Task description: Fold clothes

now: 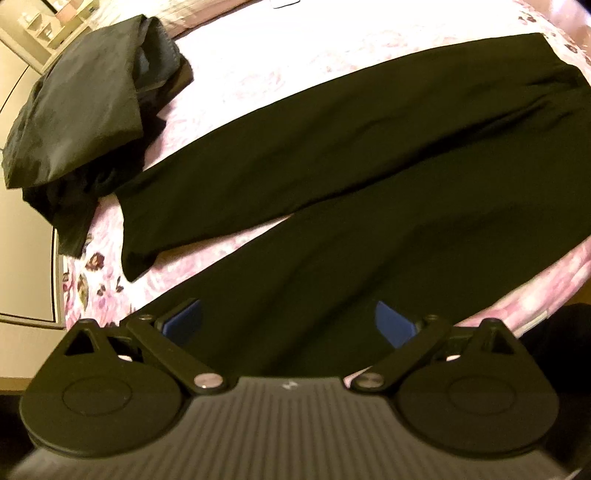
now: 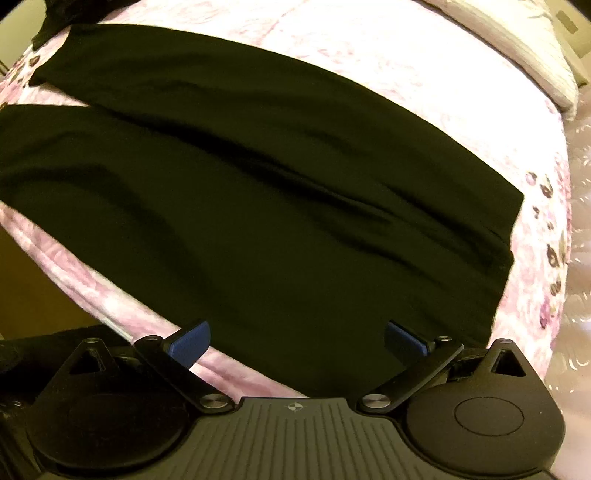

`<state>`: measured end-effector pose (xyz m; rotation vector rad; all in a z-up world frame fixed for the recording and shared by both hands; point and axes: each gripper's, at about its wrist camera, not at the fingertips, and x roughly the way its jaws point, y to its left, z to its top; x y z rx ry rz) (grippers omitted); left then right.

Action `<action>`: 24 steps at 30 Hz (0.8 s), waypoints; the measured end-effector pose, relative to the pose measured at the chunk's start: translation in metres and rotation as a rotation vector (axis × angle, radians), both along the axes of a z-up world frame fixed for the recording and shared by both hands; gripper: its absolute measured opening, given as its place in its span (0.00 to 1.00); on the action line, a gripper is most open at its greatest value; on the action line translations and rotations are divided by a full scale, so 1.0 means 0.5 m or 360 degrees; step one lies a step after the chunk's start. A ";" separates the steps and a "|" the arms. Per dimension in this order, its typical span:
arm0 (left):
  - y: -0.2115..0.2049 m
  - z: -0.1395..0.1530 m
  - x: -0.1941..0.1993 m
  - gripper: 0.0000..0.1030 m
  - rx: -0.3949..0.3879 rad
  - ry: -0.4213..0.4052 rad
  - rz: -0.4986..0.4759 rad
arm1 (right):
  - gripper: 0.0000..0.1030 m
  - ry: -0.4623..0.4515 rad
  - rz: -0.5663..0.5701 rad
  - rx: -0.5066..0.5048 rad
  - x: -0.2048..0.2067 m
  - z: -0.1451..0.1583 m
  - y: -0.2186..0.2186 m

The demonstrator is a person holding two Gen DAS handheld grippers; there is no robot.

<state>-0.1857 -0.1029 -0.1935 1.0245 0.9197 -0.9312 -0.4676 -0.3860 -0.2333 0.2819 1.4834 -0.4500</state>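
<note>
A pair of black trousers [image 1: 332, 155] lies spread flat on a floral pink bedspread [image 1: 258, 74], its two legs parting toward the left. My left gripper [image 1: 288, 321] hovers open above the near leg, blue pads wide apart, nothing between them. In the right wrist view the same trousers [image 2: 258, 177] fill the middle, with the waistband at the right. My right gripper [image 2: 297, 341] is open over the near edge of the trousers by the bed's side, holding nothing.
A heap of dark folded clothes [image 1: 85, 107] sits at the bed's far left corner. A white pillow [image 2: 517, 44] lies at the upper right. The bedspread edge [image 2: 92, 280] drops off close to me. Shelves [image 1: 40, 26] stand beyond the bed.
</note>
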 end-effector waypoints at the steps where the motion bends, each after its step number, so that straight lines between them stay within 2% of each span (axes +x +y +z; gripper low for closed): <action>1: 0.003 0.000 0.004 0.96 0.0003 -0.0001 0.0006 | 1.00 0.0002 0.0009 0.0005 0.003 -0.003 0.002; 15: 0.036 -0.003 0.017 0.96 0.0028 -0.0012 0.0050 | 1.00 0.0005 0.0117 0.0028 0.034 -0.015 0.012; 24: 0.034 -0.002 0.016 0.96 0.0028 -0.0008 0.0029 | 1.00 0.0019 0.0108 0.0029 0.040 -0.022 0.008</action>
